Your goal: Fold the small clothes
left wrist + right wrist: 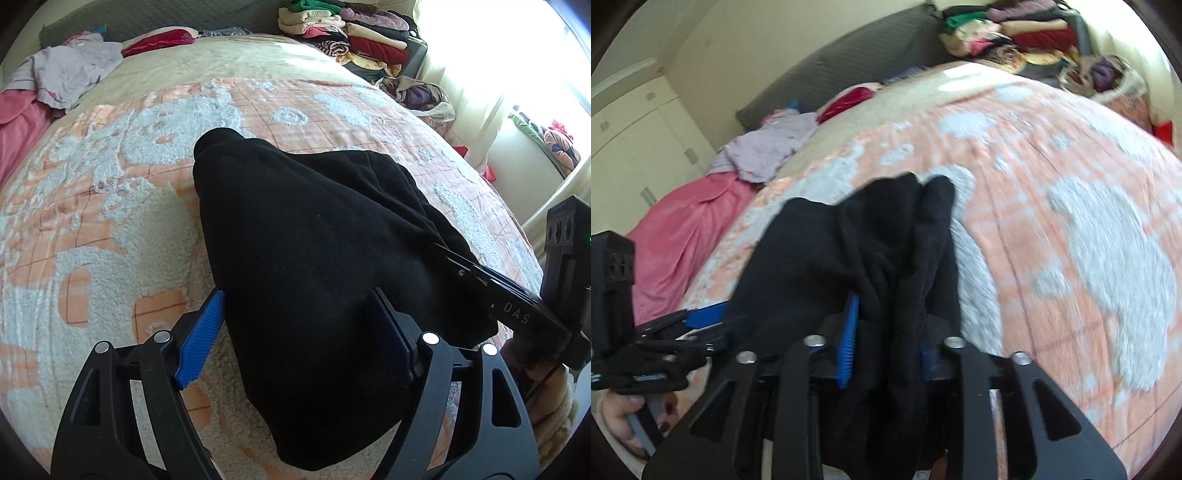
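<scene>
Black fleece garment (314, 280) lies on the peach-and-white patterned fleece bedspread (110, 192), its long axis running from the bottom centre of the left wrist view up to a narrow end at upper centre. The left gripper (295, 332) stands wide, blue ribbed pads on either side of the cloth's lower part; the left pad sits just beside the edge, so it does not clamp. In the blurred right wrist view the right gripper (890, 350) is partly closed, bunched black folds between its pads; whether they pinch the cloth I cannot tell. A folded clothes pile (347, 33) sits at upper right.
</scene>
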Motion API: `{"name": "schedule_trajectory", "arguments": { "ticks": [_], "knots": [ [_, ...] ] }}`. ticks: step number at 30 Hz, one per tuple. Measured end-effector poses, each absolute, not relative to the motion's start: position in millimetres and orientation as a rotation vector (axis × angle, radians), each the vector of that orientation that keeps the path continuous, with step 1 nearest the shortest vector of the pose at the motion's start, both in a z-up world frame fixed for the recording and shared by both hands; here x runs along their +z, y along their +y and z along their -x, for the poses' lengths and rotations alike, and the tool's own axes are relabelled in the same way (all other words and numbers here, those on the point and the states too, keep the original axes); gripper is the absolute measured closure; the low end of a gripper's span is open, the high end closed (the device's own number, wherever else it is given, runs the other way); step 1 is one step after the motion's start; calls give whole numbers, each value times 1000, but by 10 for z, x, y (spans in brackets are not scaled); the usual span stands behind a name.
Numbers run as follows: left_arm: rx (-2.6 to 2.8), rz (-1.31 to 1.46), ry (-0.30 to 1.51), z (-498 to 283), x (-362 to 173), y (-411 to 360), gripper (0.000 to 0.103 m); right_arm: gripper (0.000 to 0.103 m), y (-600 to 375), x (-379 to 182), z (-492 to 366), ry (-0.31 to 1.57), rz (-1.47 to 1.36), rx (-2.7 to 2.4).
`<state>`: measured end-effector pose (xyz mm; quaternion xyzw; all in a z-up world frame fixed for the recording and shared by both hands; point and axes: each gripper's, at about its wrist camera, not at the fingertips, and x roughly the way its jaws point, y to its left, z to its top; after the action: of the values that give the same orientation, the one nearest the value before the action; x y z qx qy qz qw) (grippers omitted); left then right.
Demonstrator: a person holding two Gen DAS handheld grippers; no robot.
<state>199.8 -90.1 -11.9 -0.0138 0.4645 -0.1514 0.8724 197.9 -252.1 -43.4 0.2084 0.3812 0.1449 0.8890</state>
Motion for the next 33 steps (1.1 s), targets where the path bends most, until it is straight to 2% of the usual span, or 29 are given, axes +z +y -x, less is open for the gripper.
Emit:
{"name": "schedule_trajectory", "arguments": {
  "ticks": [3,15,22,24,29,31,33],
  "knots": [
    [-314,34,970,-1991,-127,-897,32,60,-2557,-437,-1955,800,-452,274],
    [-315,57,973,-1938,-108,-853,32,49,-2505,-240,-1744,790,-348,186],
    [-320,65,968,-1862,-73,-811,32,49,-2559,-254,-1580,815,-386,220],
    [-324,66,970,-1830,-91,-807,32,53,-2562,-307,-1559,819,-387,207],
    [-326,85,978,-1798,-140,-797,32,50,-2575,-428,-1562,833,-422,173],
    [-325,80,970,-1773,-111,-790,32,47,-2522,-330,-1504,813,-366,150],
    [-327,81,964,-1747,-84,-778,32,39,-2494,-264,-1445,797,-334,127]
  ]
}}
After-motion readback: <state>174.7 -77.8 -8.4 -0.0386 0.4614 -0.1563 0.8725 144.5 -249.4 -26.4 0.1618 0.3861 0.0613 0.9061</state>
